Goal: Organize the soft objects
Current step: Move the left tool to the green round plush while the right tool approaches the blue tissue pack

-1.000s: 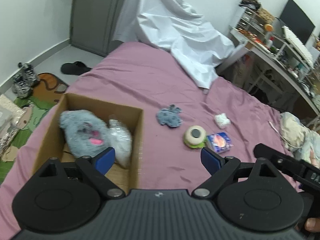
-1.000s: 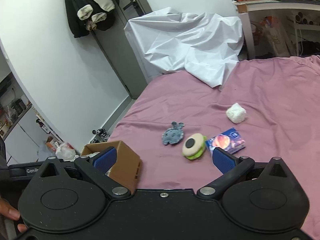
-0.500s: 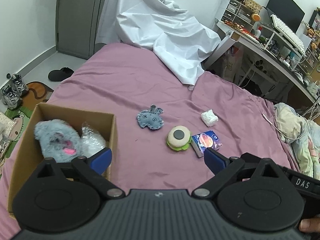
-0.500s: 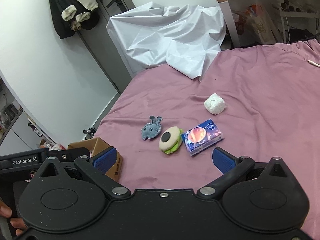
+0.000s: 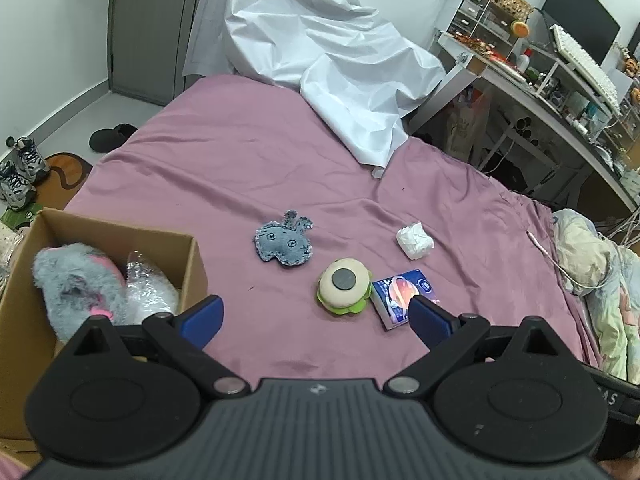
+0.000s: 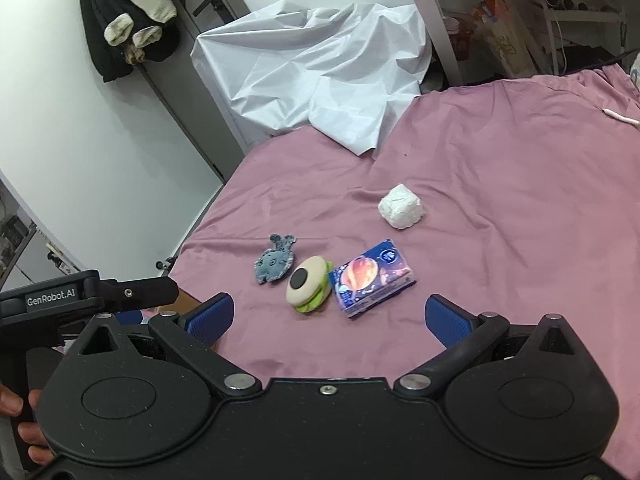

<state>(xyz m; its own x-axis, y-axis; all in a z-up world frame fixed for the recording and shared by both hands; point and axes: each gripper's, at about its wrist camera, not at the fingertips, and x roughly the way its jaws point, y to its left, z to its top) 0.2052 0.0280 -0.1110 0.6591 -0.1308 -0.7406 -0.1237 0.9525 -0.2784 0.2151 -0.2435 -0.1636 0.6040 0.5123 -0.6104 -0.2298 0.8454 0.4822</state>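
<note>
Cardboard box (image 5: 188,256) at near left holds a grey plush (image 5: 76,284); both grippers, left (image 5: 316,316) and right (image 6: 328,316), hover with jaws wide and empty, seemingly to collect the burger toy (image 6: 308,284).

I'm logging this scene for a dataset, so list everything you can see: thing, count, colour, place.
Cardboard box: 1, brown, bed's left edge.
Furry plush: 1, grey-pink, in box.
Plastic-wrapped bundle: 1, clear, in box.
Flat felt toy: 1, grey-blue, mid-bed.
Burger plush: 1, cream-green, beside tissue pack.
Tissue pack: 1, blue-orange, mid-bed.
Crumpled wad: 1, white, farther back.
Sheet: 1, white, bed's far end.
Bedspread: 1, mauve.
Left gripper: open, empty.
Right gripper: open, empty.
</note>
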